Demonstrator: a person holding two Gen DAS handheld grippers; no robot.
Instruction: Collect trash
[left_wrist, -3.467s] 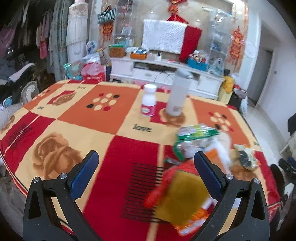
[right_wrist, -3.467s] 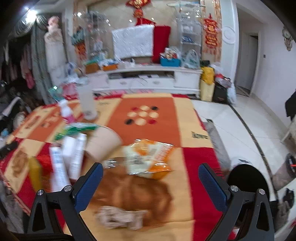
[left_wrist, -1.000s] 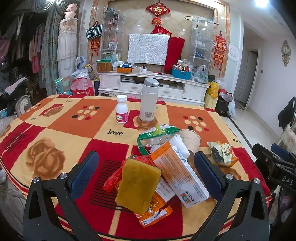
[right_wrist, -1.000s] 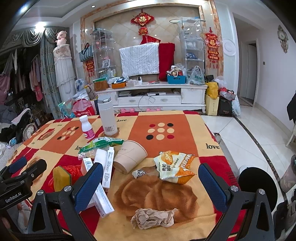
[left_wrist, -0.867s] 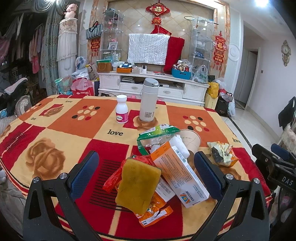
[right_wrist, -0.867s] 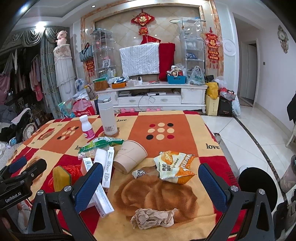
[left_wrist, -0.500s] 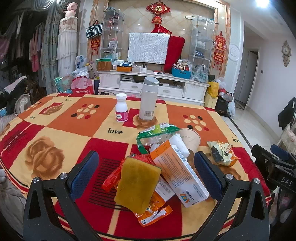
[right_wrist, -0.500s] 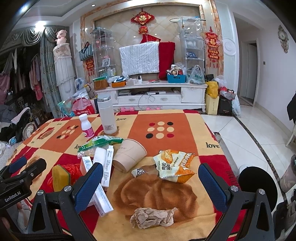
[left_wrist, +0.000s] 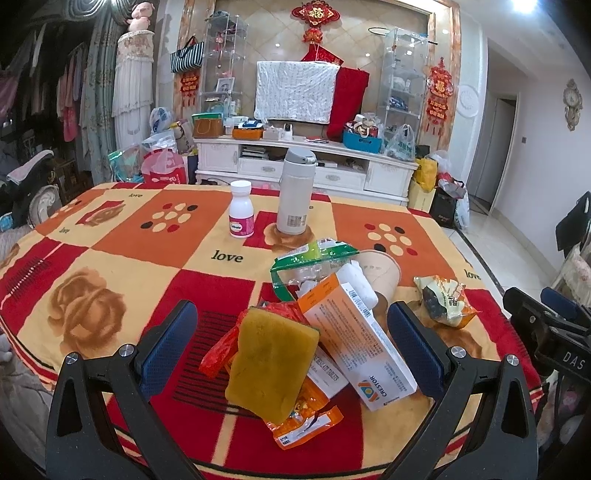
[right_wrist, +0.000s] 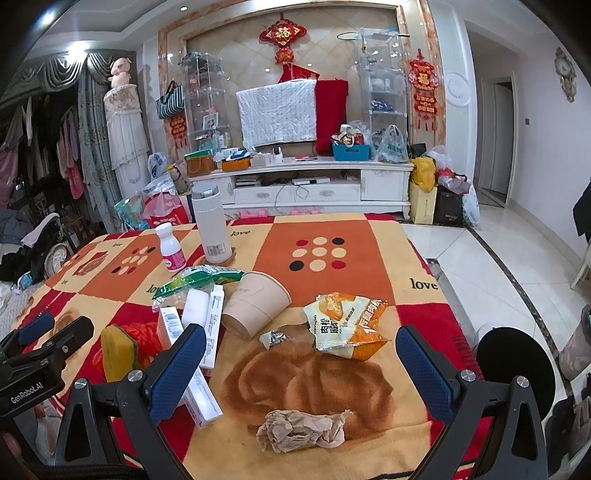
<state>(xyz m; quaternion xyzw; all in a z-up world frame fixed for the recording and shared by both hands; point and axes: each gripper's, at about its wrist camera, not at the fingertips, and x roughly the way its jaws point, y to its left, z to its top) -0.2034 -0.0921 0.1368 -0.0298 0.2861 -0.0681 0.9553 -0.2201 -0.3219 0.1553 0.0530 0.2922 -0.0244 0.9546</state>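
Note:
Trash lies heaped on the patterned tablecloth (left_wrist: 110, 258). A yellow sponge (left_wrist: 271, 365) rests on red and orange wrappers, beside a white and orange box (left_wrist: 354, 336), a green bag (left_wrist: 314, 256) and a tipped paper cup (right_wrist: 255, 304). An orange snack bag (right_wrist: 347, 325), a small foil scrap (right_wrist: 272, 338) and a crumpled brown paper (right_wrist: 301, 430) lie further right. My left gripper (left_wrist: 291, 343) hangs open above the sponge and box. My right gripper (right_wrist: 301, 365) is open over the brown paper, nothing held.
A white thermos (left_wrist: 295, 192) and a small pill bottle (left_wrist: 241, 209) stand upright behind the heap. A black round stool (right_wrist: 515, 365) sits on the floor off the table's right edge. A white TV cabinet (right_wrist: 306, 184) lines the far wall.
Both views have steadied after blurred motion 3.5 s ago. Over the last second both grippers stay open and nearly still; the trash has not moved.

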